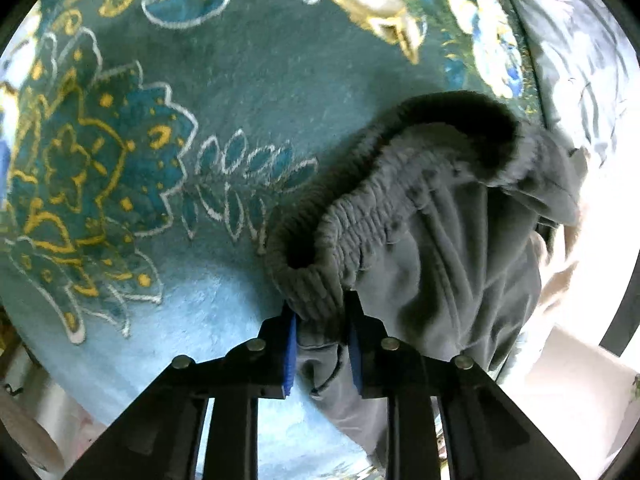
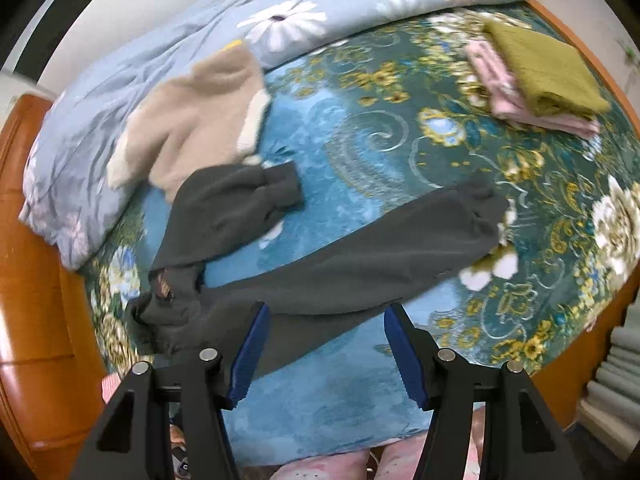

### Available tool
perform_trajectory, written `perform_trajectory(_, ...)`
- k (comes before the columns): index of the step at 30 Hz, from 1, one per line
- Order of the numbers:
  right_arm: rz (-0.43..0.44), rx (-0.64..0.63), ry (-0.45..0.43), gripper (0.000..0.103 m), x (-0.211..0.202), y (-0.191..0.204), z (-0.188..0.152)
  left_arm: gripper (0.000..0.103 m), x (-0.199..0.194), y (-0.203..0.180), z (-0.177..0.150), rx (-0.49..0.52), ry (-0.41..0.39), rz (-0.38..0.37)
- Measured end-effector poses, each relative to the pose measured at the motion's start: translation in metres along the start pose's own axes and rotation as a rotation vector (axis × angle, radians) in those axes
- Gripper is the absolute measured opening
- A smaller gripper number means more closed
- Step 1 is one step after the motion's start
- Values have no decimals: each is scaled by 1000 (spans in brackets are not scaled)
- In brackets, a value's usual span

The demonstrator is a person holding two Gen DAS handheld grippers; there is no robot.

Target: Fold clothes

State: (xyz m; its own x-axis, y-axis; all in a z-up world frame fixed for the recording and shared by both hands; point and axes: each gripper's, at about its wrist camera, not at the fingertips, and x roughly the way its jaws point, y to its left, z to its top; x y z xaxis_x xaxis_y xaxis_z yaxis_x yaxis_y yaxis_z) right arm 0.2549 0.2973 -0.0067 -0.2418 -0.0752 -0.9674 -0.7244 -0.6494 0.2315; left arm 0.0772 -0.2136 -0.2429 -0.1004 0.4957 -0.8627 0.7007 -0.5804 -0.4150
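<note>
Dark grey fleece trousers (image 2: 320, 264) lie spread on the teal floral bedspread (image 2: 360, 152), one leg reaching right, the other bent toward the upper left. My left gripper (image 1: 322, 320) is shut on the trousers' ribbed elastic waistband (image 1: 360, 220), which bunches up in front of it. My right gripper (image 2: 326, 320) is open above the near edge of the long leg, with grey cloth showing between the fingers, not pinched.
A beige fleece garment (image 2: 200, 112) lies on a blue daisy-print quilt (image 2: 120, 92) at the back left. A folded olive cloth (image 2: 544, 68) sits on a folded pink one (image 2: 504, 100) at the back right. The orange wooden bed frame (image 2: 28, 264) borders the left side.
</note>
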Motion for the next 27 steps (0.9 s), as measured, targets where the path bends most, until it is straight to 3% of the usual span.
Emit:
perform_trajectory(6,46,0,34,63,19,6,-10,20,-34,10,4,39,-56,87)
perform_trajectory(11,80,71,31,63,25,-12,-16,20,-38,37,16,-21,-60,146)
perform_trajectory(16,107,124,10,63,24,-35,-18,23,-40,13,15,-4,-62,195)
perform_trajectory(23,98,80,16,63,41,-64,7,36,-54,1,6,-159,-84,248)
perform_trajectory(26,105,24,37,63,62,-63,31,38,-73,-21,-6,-118,-126,236)
perform_trajectory(27,115,2,43,63,69,-60,39,43,-81,-31,-12,-92,-143,240)
